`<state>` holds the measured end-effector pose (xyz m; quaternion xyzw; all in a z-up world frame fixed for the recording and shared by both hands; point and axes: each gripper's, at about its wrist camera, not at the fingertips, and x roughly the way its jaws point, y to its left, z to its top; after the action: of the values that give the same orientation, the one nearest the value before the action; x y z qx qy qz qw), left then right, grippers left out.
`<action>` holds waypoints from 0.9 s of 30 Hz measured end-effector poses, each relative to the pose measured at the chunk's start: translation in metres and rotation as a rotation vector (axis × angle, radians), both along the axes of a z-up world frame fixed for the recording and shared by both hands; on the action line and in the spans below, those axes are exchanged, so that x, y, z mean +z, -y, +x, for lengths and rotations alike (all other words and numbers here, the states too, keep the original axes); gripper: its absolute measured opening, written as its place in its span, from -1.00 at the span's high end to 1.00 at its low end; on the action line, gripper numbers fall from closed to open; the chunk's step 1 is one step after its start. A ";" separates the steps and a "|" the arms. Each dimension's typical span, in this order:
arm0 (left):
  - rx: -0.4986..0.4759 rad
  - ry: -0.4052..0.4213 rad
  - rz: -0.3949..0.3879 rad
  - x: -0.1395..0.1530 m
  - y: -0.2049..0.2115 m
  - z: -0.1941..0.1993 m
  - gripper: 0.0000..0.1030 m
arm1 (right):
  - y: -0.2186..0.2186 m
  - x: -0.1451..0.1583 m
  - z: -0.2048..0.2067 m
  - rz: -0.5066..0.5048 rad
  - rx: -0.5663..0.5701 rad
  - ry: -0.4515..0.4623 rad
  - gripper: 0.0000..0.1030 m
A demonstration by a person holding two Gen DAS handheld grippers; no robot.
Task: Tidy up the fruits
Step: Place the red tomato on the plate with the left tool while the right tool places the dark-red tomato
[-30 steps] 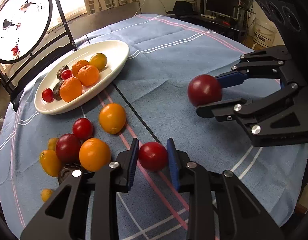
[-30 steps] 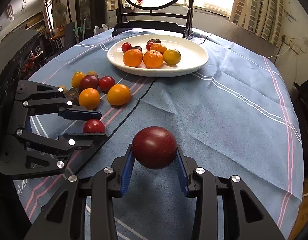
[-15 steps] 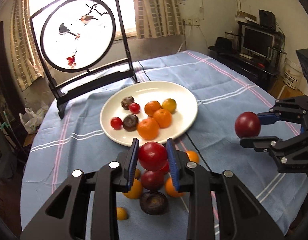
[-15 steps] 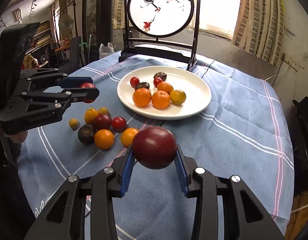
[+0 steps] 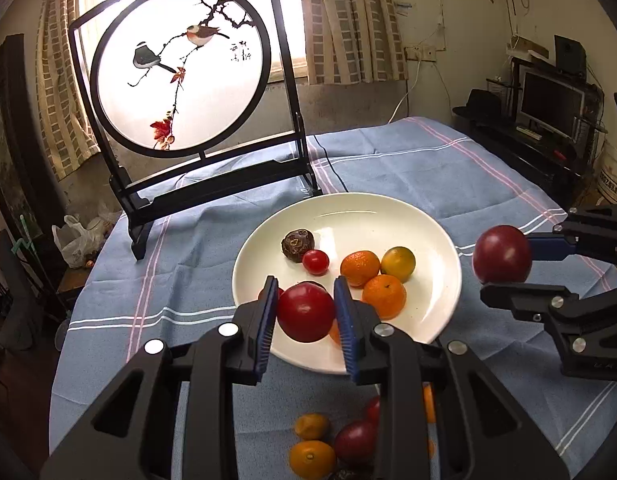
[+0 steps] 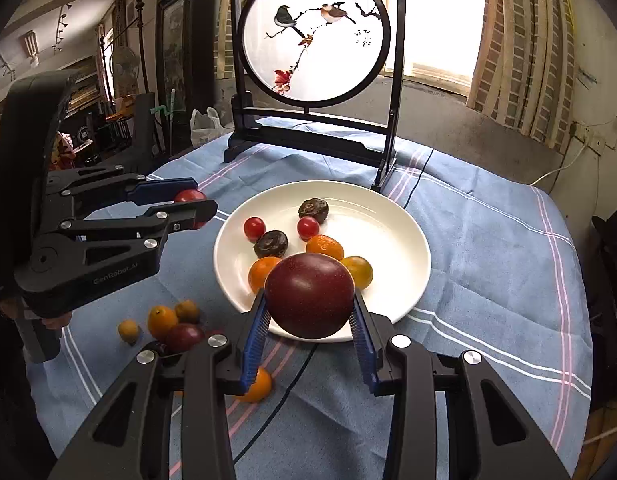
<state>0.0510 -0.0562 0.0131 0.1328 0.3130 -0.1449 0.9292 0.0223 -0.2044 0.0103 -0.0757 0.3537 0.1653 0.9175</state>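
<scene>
**Both hand-held grippers carry red fruit at the white plate**

Left wrist view: the left hand-held gripper [image 5: 306, 312] pinches a red tomato [image 5: 305, 312] between its blue pads, held above the near rim of the white plate [image 5: 348, 216]. On the plate lie a dark wrinkled fruit [image 5: 297, 245], a cherry tomato [image 5: 315, 262], two oranges [image 5: 359, 268] [image 5: 384, 296] and a yellow-green citrus [image 5: 397, 264]. To the right, the right hand-held gripper [image 5: 504, 260] grips a dark red plum [image 5: 502, 254], beside the plate's right edge and off the blue tablecloth [image 5: 408, 160]. A loose heap of small fruits [image 5: 328, 440] sits on the cloth below the left gripper's fingers. Behind the plate stands a round painted screen [image 5: 180, 68] showing two birds.

Right wrist view: the right hand-held gripper [image 6: 309, 302] is clamped on the dark red plum [image 6: 309, 296], which hangs over the near edge of the white plate [image 6: 388, 216] and hides part of the oranges behind it. The left hand-held gripper [image 6: 190, 210] sits to the left of the plate, closed on the red tomato [image 6: 189, 196], mostly covered by its fingers. Two cherry tomatoes [image 6: 255, 228] [image 6: 308, 227] and two dark wrinkled fruits [image 6: 313, 209] [image 6: 271, 243] lie on the plate. Loose fruits [image 6: 168, 320] rest on the table left of the gripper, and one orange [image 6: 258, 388] lies under its left finger.
</scene>
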 end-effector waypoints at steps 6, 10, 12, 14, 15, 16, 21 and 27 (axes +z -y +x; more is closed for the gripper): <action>0.008 -0.028 0.033 -0.017 0.011 0.030 0.46 | 0.005 -0.015 0.044 0.002 -0.041 -0.033 0.23; 0.019 -0.047 0.046 -0.028 0.015 0.049 0.46 | 0.006 -0.025 0.071 0.010 -0.057 -0.053 0.23; 0.025 -0.058 0.053 -0.033 0.015 0.056 0.46 | 0.005 -0.031 0.080 0.010 -0.063 -0.062 0.23; 0.030 -0.069 0.060 -0.038 0.017 0.063 0.46 | 0.004 -0.036 0.089 0.011 -0.065 -0.076 0.23; 0.033 -0.074 0.062 -0.040 0.017 0.065 0.46 | 0.004 -0.038 0.093 0.008 -0.069 -0.079 0.23; 0.036 -0.079 0.064 -0.042 0.017 0.068 0.46 | 0.004 -0.039 0.096 0.007 -0.073 -0.081 0.23; 0.045 -0.108 0.050 -0.046 0.018 0.077 0.44 | 0.004 -0.043 0.113 0.015 -0.093 -0.096 0.22; 0.055 -0.099 0.046 -0.045 0.019 0.083 0.11 | 0.004 -0.048 0.127 0.012 -0.108 -0.124 0.19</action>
<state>0.1338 -0.0755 -0.0323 0.1382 0.3653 -0.1185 0.9129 0.1496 -0.2080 -0.0382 -0.0404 0.4124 0.1221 0.9019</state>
